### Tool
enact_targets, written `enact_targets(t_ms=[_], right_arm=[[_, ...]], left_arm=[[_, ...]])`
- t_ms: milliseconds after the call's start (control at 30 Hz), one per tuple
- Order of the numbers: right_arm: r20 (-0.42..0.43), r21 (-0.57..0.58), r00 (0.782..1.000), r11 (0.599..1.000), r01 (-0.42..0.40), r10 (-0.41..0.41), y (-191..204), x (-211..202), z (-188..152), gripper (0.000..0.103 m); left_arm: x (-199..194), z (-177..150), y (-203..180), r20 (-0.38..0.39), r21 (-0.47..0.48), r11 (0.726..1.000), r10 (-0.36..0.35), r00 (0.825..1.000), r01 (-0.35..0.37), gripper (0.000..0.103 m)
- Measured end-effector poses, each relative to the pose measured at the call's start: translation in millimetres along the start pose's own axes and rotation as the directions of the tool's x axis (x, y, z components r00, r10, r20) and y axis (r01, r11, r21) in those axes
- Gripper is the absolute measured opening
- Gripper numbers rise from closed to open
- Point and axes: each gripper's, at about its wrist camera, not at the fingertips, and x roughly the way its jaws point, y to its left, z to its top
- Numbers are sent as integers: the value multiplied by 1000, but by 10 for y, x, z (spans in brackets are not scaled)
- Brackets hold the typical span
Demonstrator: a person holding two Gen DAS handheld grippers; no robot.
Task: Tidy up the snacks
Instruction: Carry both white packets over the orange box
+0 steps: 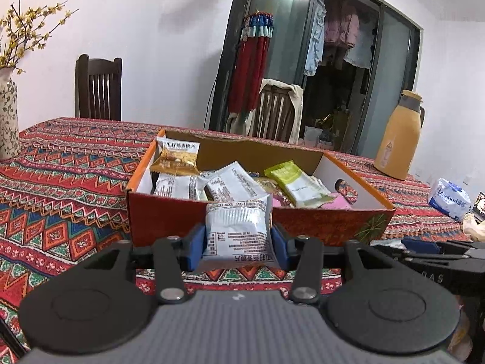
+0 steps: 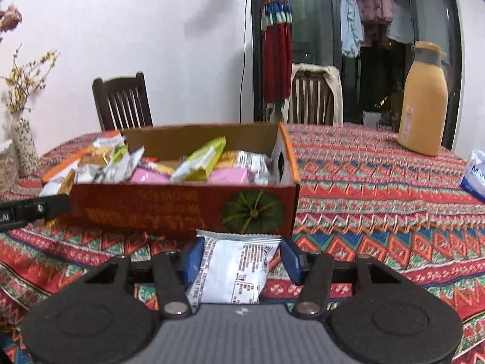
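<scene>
Both hand-held grippers clamp small white foil snack packets before an open red cardboard box (image 1: 169, 221) on a patterned red tablecloth (image 1: 60, 182): the left gripper (image 1: 239, 242) pinches its packet (image 1: 238, 227) by the sides, long axis pointing away, print upside down. The right gripper (image 2: 239, 257) has its packet (image 2: 233, 270) between blue pads (image 2: 194, 257), slightly tilted. Box lettering is unreadable; a blue-white pack (image 1: 450, 198) reads "Manhua".

One snack box (image 1: 169, 221), two chairs (image 1: 98, 88), one jug (image 1: 397, 136), one vase (image 1: 7, 115)
</scene>
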Motion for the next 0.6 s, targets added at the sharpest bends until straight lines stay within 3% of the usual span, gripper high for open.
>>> enact_targets(t_ms=[300, 600], right_arm=[[145, 3, 989, 1000, -21, 20, 12, -137, 354, 54], [238, -17, 969, 998, -64, 66, 164, 111, 888, 54]], left_arm=[[-219, 428, -101, 110, 41, 999, -10, 994, 5, 47], [64, 1003, -243, 185, 69, 997, 24, 983, -37, 47]])
